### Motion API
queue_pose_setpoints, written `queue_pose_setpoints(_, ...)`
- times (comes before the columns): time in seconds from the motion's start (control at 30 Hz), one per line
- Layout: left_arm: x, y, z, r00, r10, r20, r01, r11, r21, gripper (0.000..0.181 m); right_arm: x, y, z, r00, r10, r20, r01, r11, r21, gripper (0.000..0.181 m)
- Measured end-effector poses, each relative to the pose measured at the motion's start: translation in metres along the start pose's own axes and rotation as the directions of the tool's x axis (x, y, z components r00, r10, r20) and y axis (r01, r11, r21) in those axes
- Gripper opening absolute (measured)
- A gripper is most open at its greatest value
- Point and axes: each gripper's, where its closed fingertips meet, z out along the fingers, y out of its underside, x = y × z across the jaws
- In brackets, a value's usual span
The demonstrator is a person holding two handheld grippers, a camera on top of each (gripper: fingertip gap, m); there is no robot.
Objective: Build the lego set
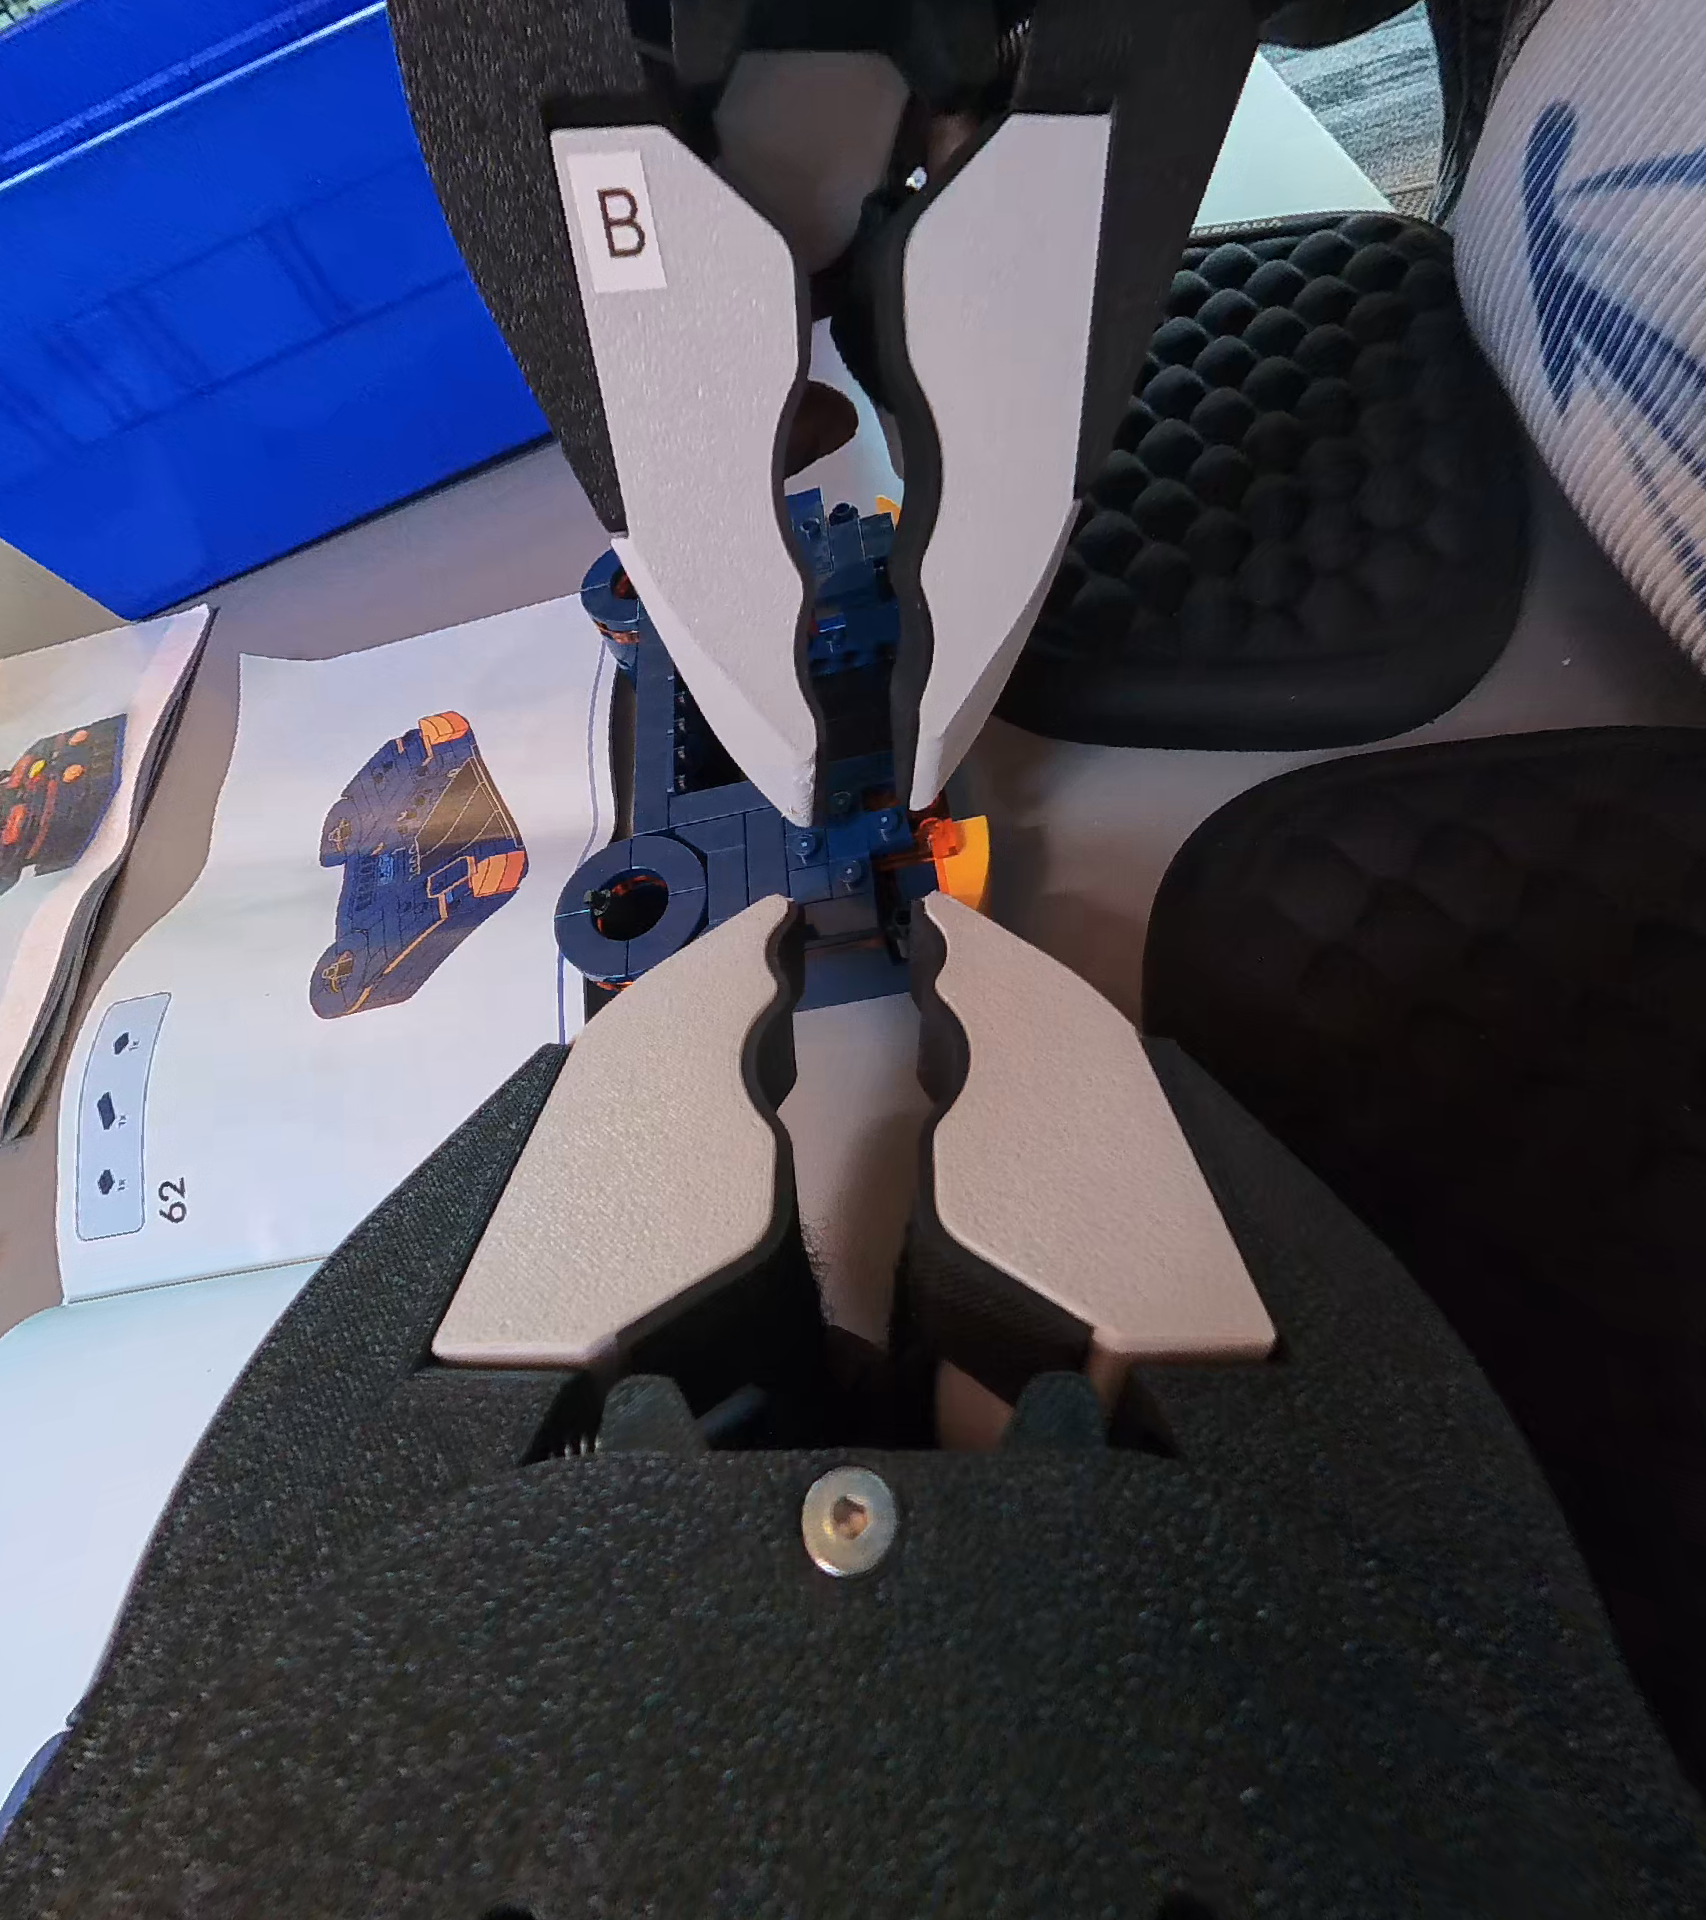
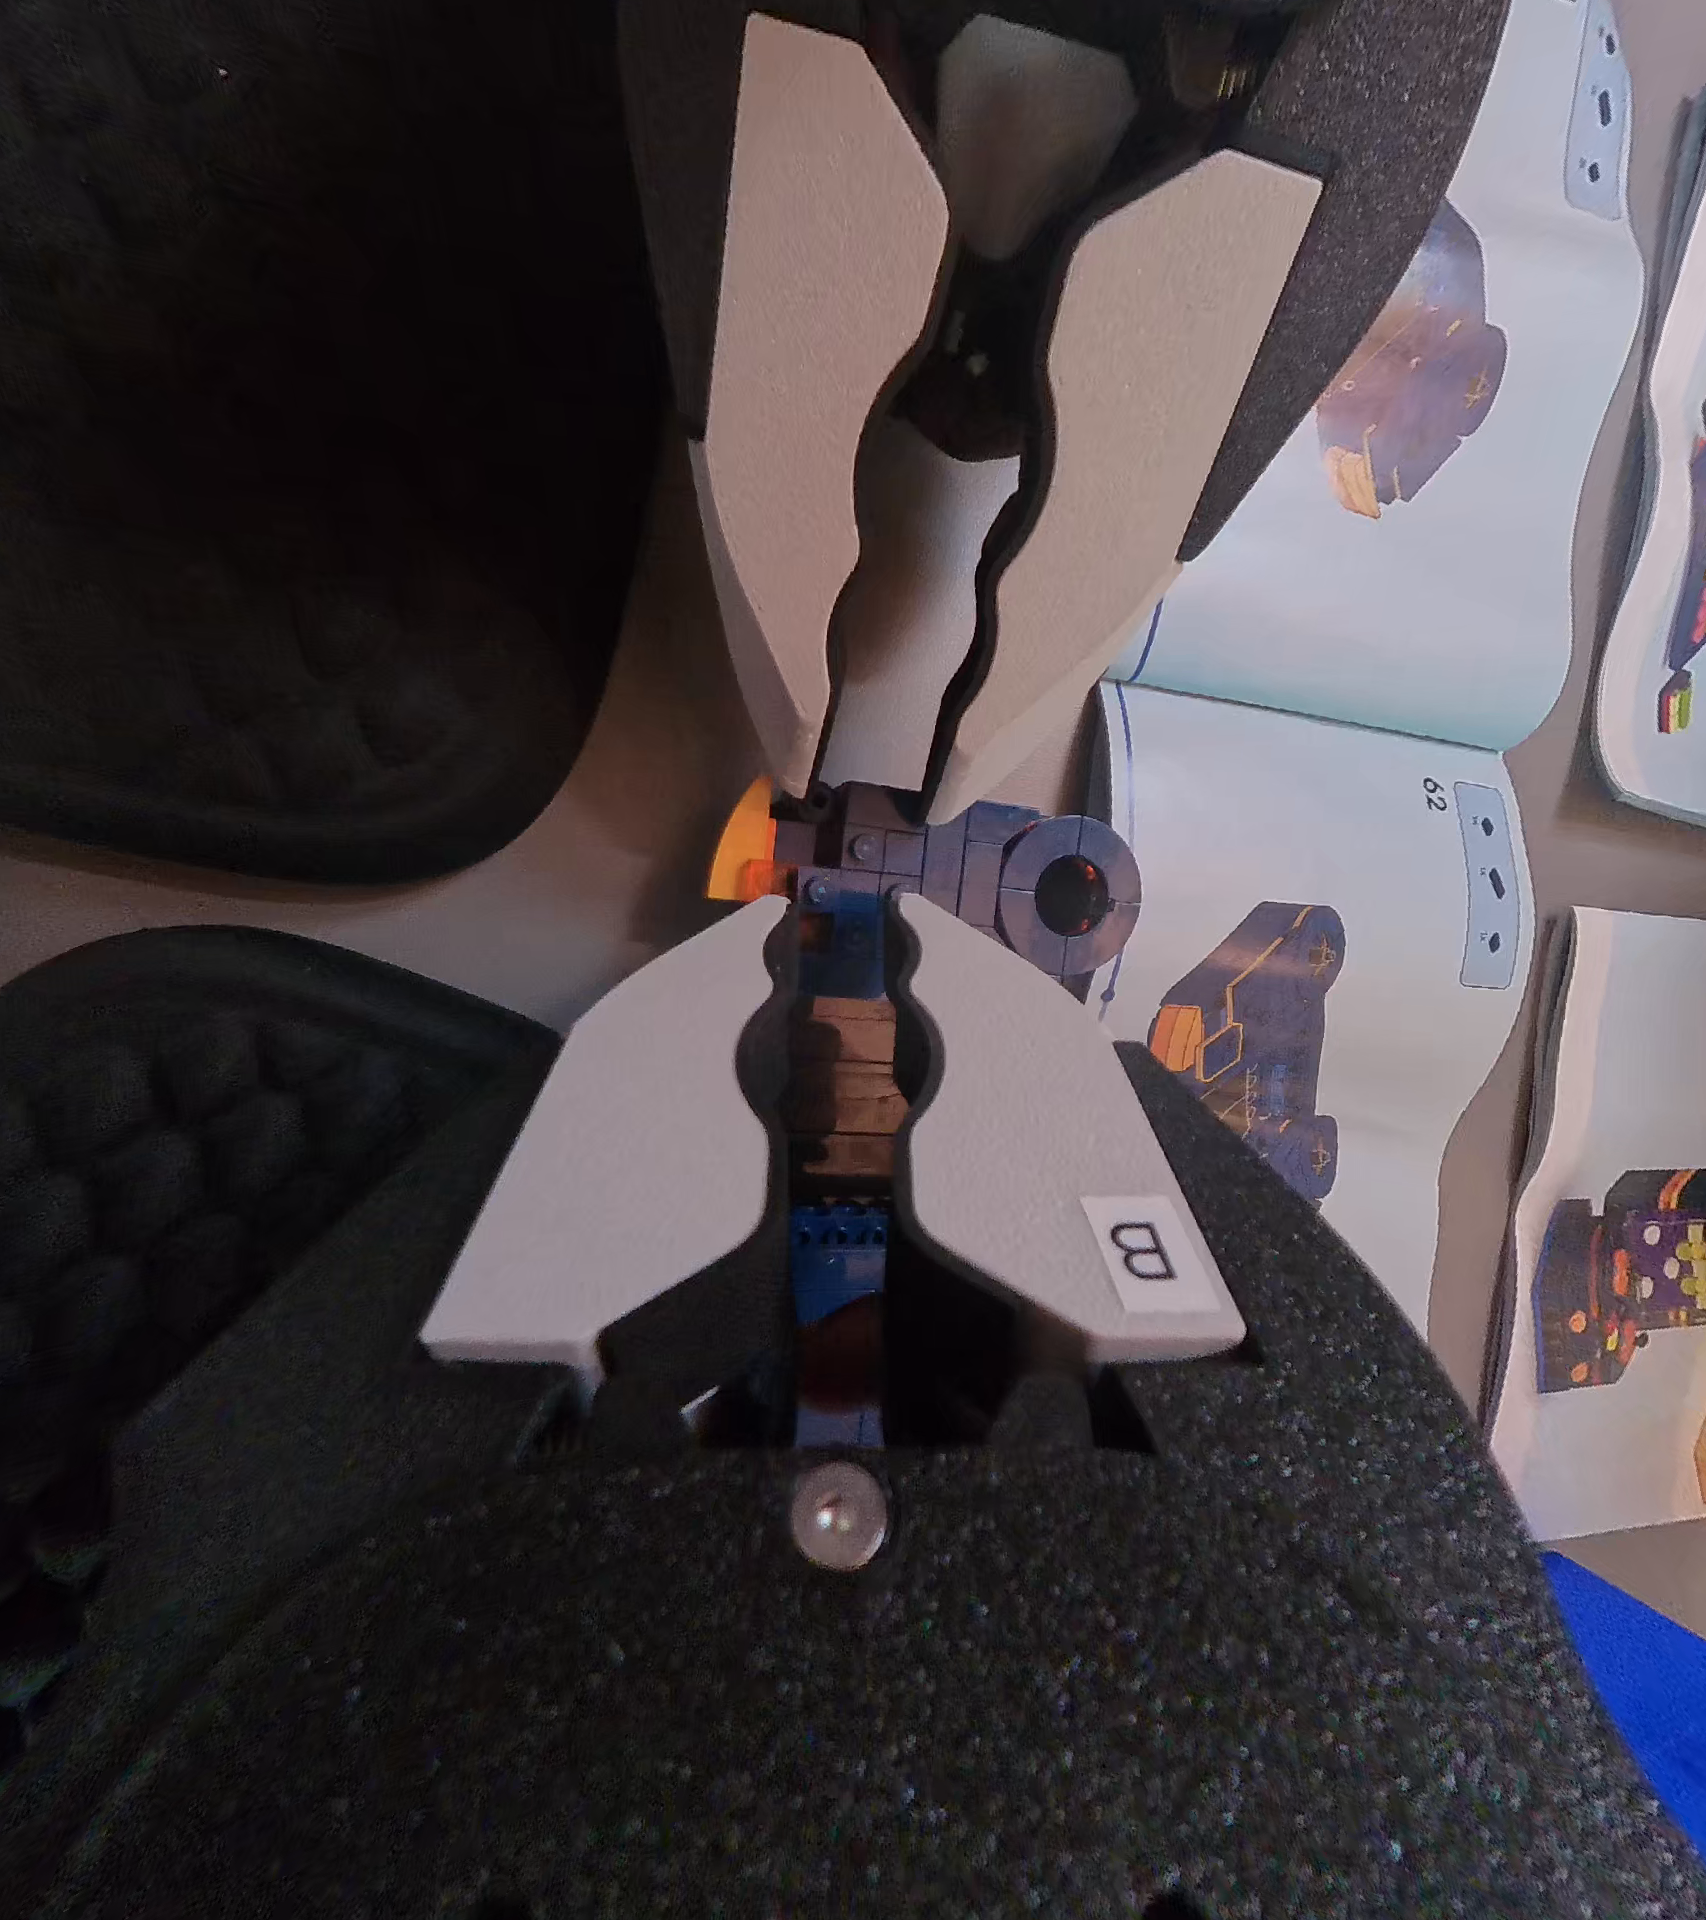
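Note:
A dark blue lego model (image 1: 724, 842) with orange pieces and two ring-shaped parts is held just above the table between the two grippers. My left gripper (image 1: 854, 914) comes from below in the left wrist view, and its fingertips pinch the model's near edge. My right gripper (image 1: 861, 800), with a lettered sticker on one finger, comes from the opposite side and is shut along the model's body. In the right wrist view the right gripper (image 2: 841, 906) clamps blue and brown pieces of the model (image 2: 974, 852), and the left gripper (image 2: 870, 784) pinches the far end.
An open instruction booklet (image 1: 361, 883) lies next to the model and also shows in the right wrist view (image 2: 1296, 935). More booklets (image 2: 1659, 1195) lie beyond it. A blue bin (image 1: 153, 312) stands behind. Black cushioned pads (image 1: 1296, 468) (image 2: 205, 416) lie on the other side. A patterned sleeve (image 1: 1659, 364) is at the right. My left and right fingertips are right by each other.

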Motion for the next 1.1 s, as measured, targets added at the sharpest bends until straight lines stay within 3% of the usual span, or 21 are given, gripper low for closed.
queue_pose_setpoints(1.1,0.0,-0.0008,-0.0003,1.0,0.0,0.001,0.0,1.0,0.001,0.018,-0.0009,0.0006,0.0011,0.996,0.084,0.042,-0.084,0.996,-0.004,0.021)
